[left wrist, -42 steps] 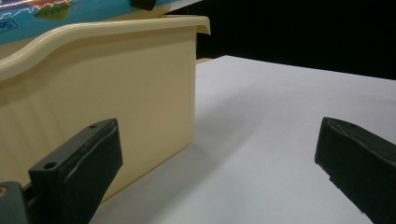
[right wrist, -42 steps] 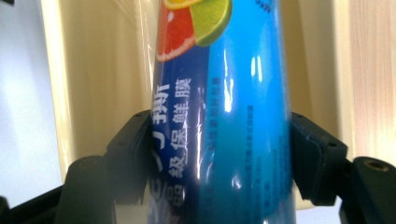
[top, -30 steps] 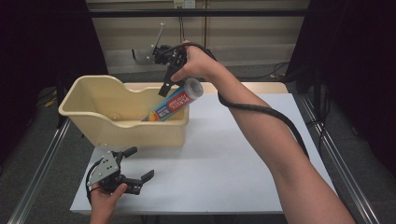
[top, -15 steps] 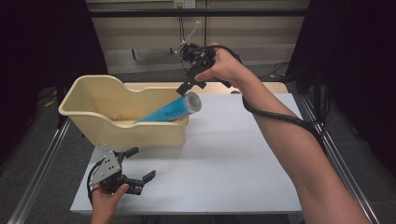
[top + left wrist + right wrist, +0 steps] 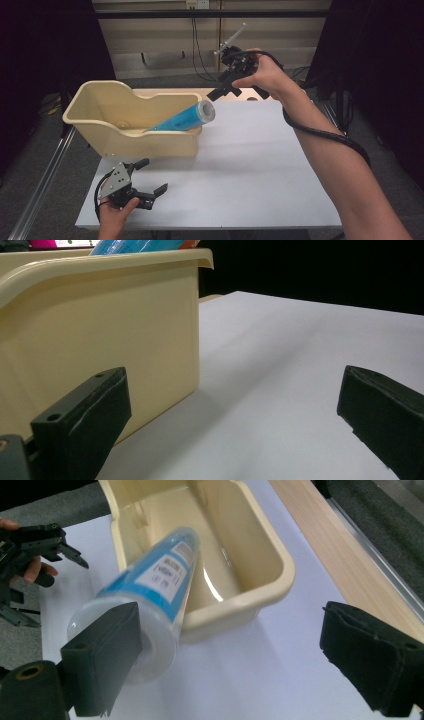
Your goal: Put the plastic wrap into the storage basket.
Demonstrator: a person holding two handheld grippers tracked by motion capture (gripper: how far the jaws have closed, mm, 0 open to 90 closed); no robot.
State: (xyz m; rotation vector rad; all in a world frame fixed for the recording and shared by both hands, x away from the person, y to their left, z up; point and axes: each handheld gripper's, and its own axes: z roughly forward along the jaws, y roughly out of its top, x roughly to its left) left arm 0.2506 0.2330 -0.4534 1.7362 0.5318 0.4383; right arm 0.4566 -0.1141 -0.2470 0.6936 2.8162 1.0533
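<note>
Blue tube point(image 5: 186, 118) is seen leaning in the cream tub point(image 5: 115, 137) at centre left of the high view, white cap end point(image 5: 150, 665) propped over the tub's right rim. Right tool point(image 5: 239, 90) is held above it, upper centre, jaws spread wide, nothing gripped. Left tool point(image 5: 150, 186) rests at lower left on the white surface point(image 5: 250, 170), jaws open, empty, just beside the tub wall.

Bin point(image 5: 150, 142) blocks table's left; tube point(image 5: 182, 120) overhangs rim.
</note>
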